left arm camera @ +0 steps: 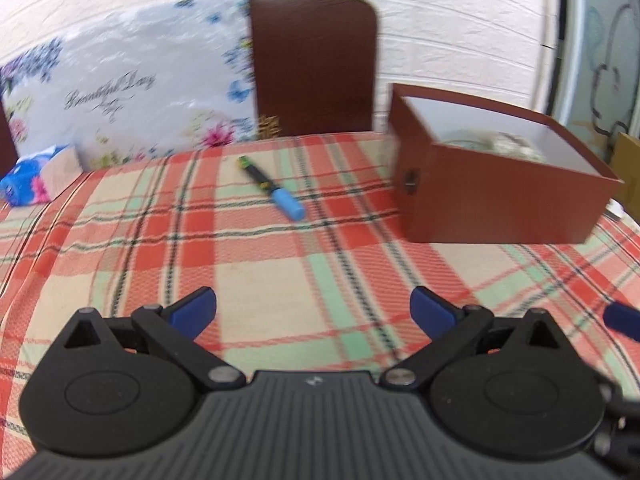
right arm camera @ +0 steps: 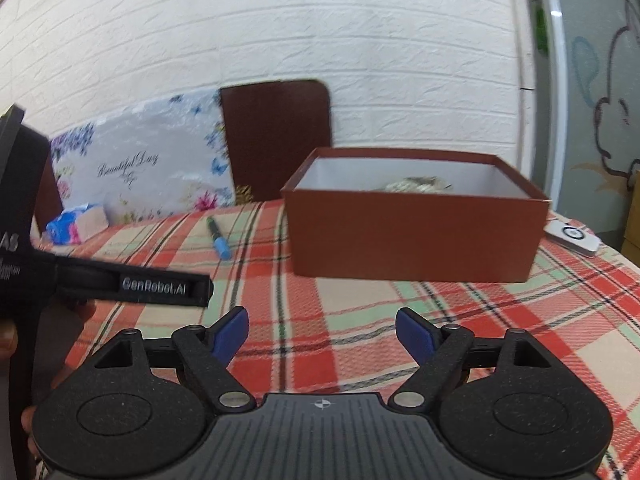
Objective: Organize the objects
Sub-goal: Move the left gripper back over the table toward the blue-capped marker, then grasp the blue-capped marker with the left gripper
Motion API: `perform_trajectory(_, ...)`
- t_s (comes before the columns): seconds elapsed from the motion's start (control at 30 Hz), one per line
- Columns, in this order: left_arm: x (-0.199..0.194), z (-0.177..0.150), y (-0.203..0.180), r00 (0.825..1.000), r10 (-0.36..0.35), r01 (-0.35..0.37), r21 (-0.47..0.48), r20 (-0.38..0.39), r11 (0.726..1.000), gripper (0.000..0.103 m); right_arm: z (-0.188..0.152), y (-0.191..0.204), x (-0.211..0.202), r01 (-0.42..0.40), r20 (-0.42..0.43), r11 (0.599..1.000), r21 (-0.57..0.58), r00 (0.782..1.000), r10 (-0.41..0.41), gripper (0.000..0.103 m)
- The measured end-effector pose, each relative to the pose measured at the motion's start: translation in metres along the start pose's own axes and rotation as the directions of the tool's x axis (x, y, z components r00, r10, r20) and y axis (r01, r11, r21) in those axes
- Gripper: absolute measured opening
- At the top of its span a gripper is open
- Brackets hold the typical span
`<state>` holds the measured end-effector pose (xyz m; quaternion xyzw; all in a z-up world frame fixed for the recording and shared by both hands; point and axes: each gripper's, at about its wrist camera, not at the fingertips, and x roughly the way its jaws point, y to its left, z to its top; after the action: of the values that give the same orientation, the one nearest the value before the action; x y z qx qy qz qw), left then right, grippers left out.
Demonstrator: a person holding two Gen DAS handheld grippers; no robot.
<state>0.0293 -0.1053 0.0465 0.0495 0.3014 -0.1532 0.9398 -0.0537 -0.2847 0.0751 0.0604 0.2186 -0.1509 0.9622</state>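
A marker with a black body and blue cap lies on the plaid tablecloth, left of an open brown box that has something pale inside. My left gripper is open and empty, well short of the marker. In the right wrist view the marker lies left of the box. My right gripper is open and empty, in front of the box. The left gripper's body shows at the left of that view.
A brown chair back and a floral panel stand behind the table. A blue tissue pack lies at the far left. A white remote lies right of the box. The right gripper's blue fingertip shows at the right edge.
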Motion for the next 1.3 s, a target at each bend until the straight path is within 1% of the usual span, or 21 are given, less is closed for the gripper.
perform_trajectory(0.07, 0.009, -0.001, 0.016, 0.999, 0.033, -0.034, -0.02, -0.01, 0.999, 0.103, -0.002, 0.011, 0.009, -0.028, -0.026, 0.999, -0.041, 0.999, 0.027, 0.081)
perform_trajectory(0.13, 0.018, -0.001, 0.036, 0.997, 0.072, -0.073, -0.04, -0.021, 0.997, 0.103, -0.003, 0.023, 0.02, -0.07, -0.07, 0.995, -0.076, 0.995, 0.065, 0.081)
perform_trajectory(0.23, 0.033, 0.0, 0.069, 0.988, 0.151, -0.154, -0.065, -0.035, 0.986, 0.103, -0.003, 0.038, 0.042, -0.14, -0.145, 0.984, -0.112, 0.982, 0.123, 0.079)
perform_trajectory(0.3, 0.044, 0.001, 0.091, 0.976, 0.213, -0.216, -0.069, -0.044, 0.974, 0.103, 0.0, 0.05, 0.062, -0.167, -0.173, 0.976, -0.143, 0.975, 0.142, 0.079)
perform_trajectory(0.37, 0.054, 0.001, 0.115, 0.96, 0.275, -0.279, -0.081, -0.06, 0.957, 0.103, 0.007, 0.061, 0.087, -0.179, -0.185, 0.969, -0.168, 0.972, 0.147, 0.079)
perform_trajectory(0.43, 0.067, -0.004, 0.14, 0.945, 0.313, -0.322, -0.111, -0.096, 0.94, 0.103, 0.013, 0.074, 0.118, -0.176, -0.193, 0.964, -0.199, 0.971, 0.138, 0.077)
perform_trajectory(0.47, 0.071, -0.009, 0.153, 0.949, 0.301, -0.312, -0.141, -0.094, 0.94, 0.103, 0.016, 0.081, 0.134, -0.17, -0.198, 0.961, -0.217, 0.972, 0.127, 0.077)
perform_trajectory(0.5, 0.072, -0.013, 0.167, 0.967, 0.246, -0.256, -0.207, -0.073, 0.944, 0.103, 0.019, 0.086, 0.149, -0.161, -0.192, 0.959, -0.234, 0.974, 0.117, 0.077)
perform_trajectory(0.53, 0.07, -0.014, 0.176, 0.97, 0.234, -0.241, -0.246, -0.058, 0.939, 0.103, 0.024, 0.091, 0.161, -0.158, -0.176, 0.957, -0.243, 0.977, 0.117, 0.079)
perform_trajectory(0.6, 0.072, -0.013, 0.177, 0.966, 0.254, -0.26, -0.239, -0.056, 0.936, 0.103, 0.036, 0.1, 0.185, -0.155, -0.166, 0.955, -0.254, 0.979, 0.115, 0.081)
perform_trajectory(0.7, 0.072, -0.014, 0.175, 0.965, 0.259, -0.261, -0.237, -0.042, 0.936, 0.103, 0.049, 0.112, 0.216, -0.125, -0.146, 0.95, -0.287, 0.986, 0.085, 0.086)
perform_trajectory(0.77, 0.073, -0.014, 0.175, 0.965, 0.259, -0.26, -0.242, -0.035, 0.935, 0.103, 0.056, 0.114, 0.232, -0.121, -0.147, 0.954, -0.275, 0.986, 0.083, 0.089)
perform_trajectory(0.87, 0.074, -0.015, 0.173, 0.964, 0.264, -0.264, -0.237, -0.031, 0.935, 0.103, 0.065, 0.115, 0.253, -0.129, -0.163, 0.964, -0.233, 0.982, 0.093, 0.088)
perform_trajectory(0.9, 0.074, -0.015, 0.173, 0.964, 0.264, -0.264, -0.237, -0.03, 0.935, 0.103, 0.066, 0.115, 0.255, -0.145, -0.165, 0.965, -0.218, 0.98, 0.11, 0.074)
perform_trajectory(0.93, 0.074, -0.015, 0.173, 0.964, 0.264, -0.264, -0.238, -0.03, 0.935, 0.103, 0.067, 0.116, 0.254, -0.179, -0.164, 0.961, -0.211, 0.976, 0.146, 0.046)
perform_trajectory(1.0, 0.074, -0.015, 0.174, 0.964, 0.264, -0.264, -0.239, -0.03, 0.935, 0.103, 0.062, 0.126, 0.246, -0.214, -0.166, 0.943, -0.256, 0.97, 0.175, 0.019)
perform_trajectory(1.07, 0.074, -0.015, 0.174, 0.964, 0.264, -0.263, -0.238, -0.03, 0.935, 0.103, 0.054, 0.134, 0.231, -0.225, -0.162, 0.924, -0.308, 0.97, 0.183, 0.019)
perform_trajectory(1.1, 0.074, -0.015, 0.174, 0.964, 0.264, -0.263, -0.238, -0.03, 0.935, 0.103, 0.049, 0.133, 0.221, -0.238, -0.163, 0.918, -0.316, 0.967, 0.194, 0.019)
perform_trajectory(1.17, 0.074, -0.015, 0.174, 0.964, 0.263, -0.263, -0.238, -0.03, 0.935, 0.103, 0.041, 0.127, 0.201, -0.26, -0.174, 0.917, -0.304, 0.961, 0.215, 0.019)
perform_trajectory(1.3, 0.074, -0.014, 0.173, 0.963, 0.266, -0.266, -0.232, -0.033, 0.936, 0.103, 0.018, 0.098, 0.149, -0.292, -0.197, 0.918, -0.267, 0.949, 0.244, 0.019)
